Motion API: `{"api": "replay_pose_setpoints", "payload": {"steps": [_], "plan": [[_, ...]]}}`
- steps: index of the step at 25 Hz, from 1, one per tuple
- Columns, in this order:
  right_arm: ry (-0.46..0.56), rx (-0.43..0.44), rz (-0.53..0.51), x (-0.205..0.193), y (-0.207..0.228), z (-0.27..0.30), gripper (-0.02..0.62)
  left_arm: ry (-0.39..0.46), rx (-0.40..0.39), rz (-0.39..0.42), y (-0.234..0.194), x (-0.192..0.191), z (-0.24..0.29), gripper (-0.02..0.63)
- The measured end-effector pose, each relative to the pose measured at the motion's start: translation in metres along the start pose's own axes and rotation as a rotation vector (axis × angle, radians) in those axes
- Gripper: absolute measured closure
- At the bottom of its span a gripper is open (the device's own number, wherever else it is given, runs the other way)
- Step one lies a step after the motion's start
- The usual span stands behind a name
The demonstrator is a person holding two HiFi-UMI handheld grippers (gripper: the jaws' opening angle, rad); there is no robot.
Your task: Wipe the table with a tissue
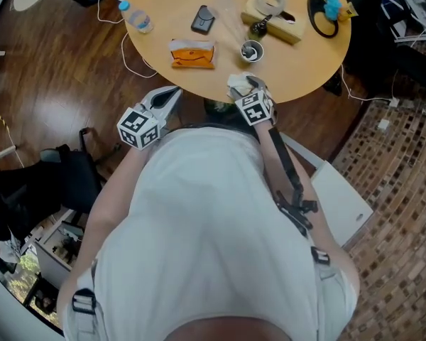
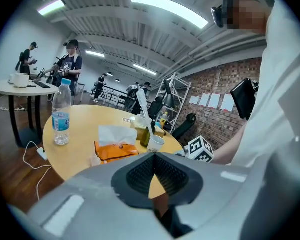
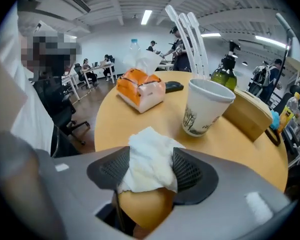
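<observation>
Worktop: a round light-wood worktop (image 1: pixel 177 6) on a dark wood floor; the person stands at its 6 o'clock rim in the head view.
Task's thing: a crumpled white paper tissue (image 3: pixel 150 139) lies on the worktop close to that 6 o'clock rim.
Right gripper (image 3: pixel 151 156): tilted down over the tissue, with its jaws released and spread wide. The tissue sits between the two ribbed pads and rests on the wood.
Left gripper (image 2: pixel 154 156): jaws clenched, pad tips meeting with nothing between them. In the head view it is at about 8 o'clock from the tissue, by the worktop's rim.
Cup: a white paper cup (image 3: pixel 206 106) stands upright at about 12 o'clock from the tissue in the head view, near it but apart.
Tissue pack: an orange soft pack (image 1: pixel 192 54) with a white sheet sticking out lies at about 10 o'clock from the tissue.
Bottle: a clear plastic water bottle with a blue cap (image 2: pixel 61 113) is farther out, also toward 10 o'clock.
Phone: a black phone (image 1: pixel 203 19) lies flat at about 11 o'clock, beyond the pack.
</observation>
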State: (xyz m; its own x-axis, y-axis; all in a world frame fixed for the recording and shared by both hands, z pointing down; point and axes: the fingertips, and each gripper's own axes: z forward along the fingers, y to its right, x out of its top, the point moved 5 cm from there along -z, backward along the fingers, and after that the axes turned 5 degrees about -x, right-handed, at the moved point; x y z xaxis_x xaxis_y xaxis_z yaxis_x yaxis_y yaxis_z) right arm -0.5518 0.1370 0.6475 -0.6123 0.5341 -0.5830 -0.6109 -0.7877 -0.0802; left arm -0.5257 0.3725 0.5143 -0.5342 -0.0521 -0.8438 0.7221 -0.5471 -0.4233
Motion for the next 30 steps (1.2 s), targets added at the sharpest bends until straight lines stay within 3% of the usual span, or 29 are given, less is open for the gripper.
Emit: {"api": "replay_pose_setpoints", "payload": {"steps": [7,14,18,21,30], "plan": [[0.022,0.003,0.063,-0.006,0.004,0.004,0.355,0.013,0.047,-0.017,-0.007,-0.002,-0.014,0.600],[-0.029,0.007,0.059,-0.015,0.002,-0.004,0.468,0.015,-0.009,-0.009,-0.003,0.000,-0.003,0.600],[0.003,-0.036,0.105,-0.018,0.004,-0.024,0.485,0.012,-0.061,-0.004,0.000,0.001,0.003,0.600],[0.056,-0.081,0.181,-0.018,0.007,-0.048,0.486,-0.005,-0.119,0.004,0.003,0.000,0.012,0.600],[0.130,-0.281,0.405,-0.055,0.001,-0.135,0.486,-0.112,-0.397,0.055,0.039,-0.010,0.066,0.600]]}}
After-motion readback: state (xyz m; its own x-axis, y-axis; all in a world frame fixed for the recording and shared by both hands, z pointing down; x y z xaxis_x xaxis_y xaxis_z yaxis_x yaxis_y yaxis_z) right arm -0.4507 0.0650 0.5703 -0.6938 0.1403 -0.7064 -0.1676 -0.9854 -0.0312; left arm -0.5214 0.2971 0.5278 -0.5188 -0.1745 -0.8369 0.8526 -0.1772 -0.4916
